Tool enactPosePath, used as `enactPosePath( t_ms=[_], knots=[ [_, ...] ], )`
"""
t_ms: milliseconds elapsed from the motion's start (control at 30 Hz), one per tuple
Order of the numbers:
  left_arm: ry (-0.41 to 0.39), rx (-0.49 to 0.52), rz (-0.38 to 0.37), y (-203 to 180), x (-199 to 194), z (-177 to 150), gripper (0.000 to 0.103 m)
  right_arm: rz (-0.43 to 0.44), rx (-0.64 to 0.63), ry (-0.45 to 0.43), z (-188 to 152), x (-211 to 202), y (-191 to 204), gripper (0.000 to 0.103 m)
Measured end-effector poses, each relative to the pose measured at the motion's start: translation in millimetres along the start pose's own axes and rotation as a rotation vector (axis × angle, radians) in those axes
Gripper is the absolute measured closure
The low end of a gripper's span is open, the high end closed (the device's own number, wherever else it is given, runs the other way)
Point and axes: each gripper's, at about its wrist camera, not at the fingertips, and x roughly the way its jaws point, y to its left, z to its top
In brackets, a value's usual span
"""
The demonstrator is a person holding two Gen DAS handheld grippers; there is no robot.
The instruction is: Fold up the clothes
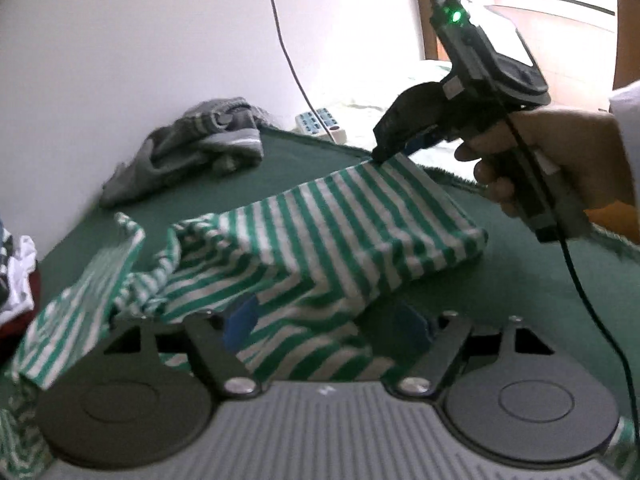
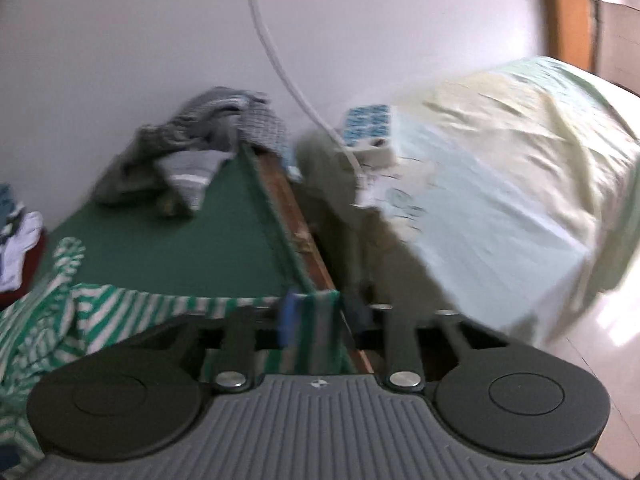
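Observation:
A green-and-white striped garment [image 1: 340, 224] is lifted off the green table cover [image 1: 320, 156] and stretched between both grippers. The right gripper [image 1: 380, 154], held by a hand [image 1: 560, 152], pinches the garment's far corner. In the right wrist view that gripper [image 2: 320, 316] is shut on a strip of the striped garment [image 2: 120, 308] at the table's edge. The left gripper [image 1: 326, 322] has its fingers wide apart. The cloth drapes over its left finger and across the gap, with a dark space before the right pad.
A heap of grey clothes [image 1: 192, 148] lies at the table's far corner by the white wall. More clothes [image 1: 16, 276] sit at the left edge. A power strip [image 2: 368, 128] and cable [image 1: 288, 56] lie beside a bed [image 2: 500, 168] on the right.

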Motion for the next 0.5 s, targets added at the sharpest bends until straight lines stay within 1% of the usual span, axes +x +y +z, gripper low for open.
enactPosePath(
  t_ms=[67, 100, 133, 167, 233, 267, 300, 333, 367, 467, 500],
  knots=[
    [0.021, -0.025, -0.007, -2.3, 8.7, 2.5, 0.030, 0.000, -0.061, -0.014, 0.9, -1.9, 5.2, 0.099],
    [0.032, -0.038, -0.010, -3.5, 13.1, 3.7, 0.032, 0.011, -0.074, -0.019, 2.2, -1.9, 5.0, 0.099],
    [0.043, -0.050, -0.013, -4.7, 17.5, 4.9, 0.038, 0.025, -0.078, -0.027, 3.9, -3.0, 4.2, 0.099],
    [0.054, -0.063, -0.016, -5.8, 21.9, 6.2, 0.047, 0.046, -0.078, -0.036, 7.2, -4.1, 2.7, 0.099],
    [0.075, -0.088, -0.023, -8.2, 30.6, 8.6, 0.059, 0.077, -0.079, -0.059, 14.4, -6.4, 0.8, 0.099],
    [0.086, -0.100, -0.026, -9.3, 35.0, 9.9, 0.067, 0.084, -0.080, -0.069, 20.8, -6.5, 0.1, 0.100],
    [0.091, -0.115, -0.038, -10.5, 38.1, 11.6, 0.070, 0.091, -0.081, -0.079, 27.3, -6.6, -0.7, 0.100],
    [0.094, -0.134, -0.049, -12.2, 41.5, 14.5, 0.076, 0.098, -0.082, -0.089, 33.8, -6.6, -1.4, 0.100],
    [0.098, -0.152, -0.063, -14.6, 44.1, 16.8, 0.079, 0.099, -0.085, -0.097, 40.7, -5.5, -2.3, 0.100],
    [0.094, -0.207, -0.114, -20.2, 52.2, 23.5, 0.079, 0.100, -0.104, -0.118, 60.0, -0.1, -4.3, 0.100],
    [0.091, -0.219, -0.120, -22.6, 54.8, 24.9, 0.079, 0.094, -0.123, -0.114, 62.4, 5.0, -3.1, 0.100]
  ],
)
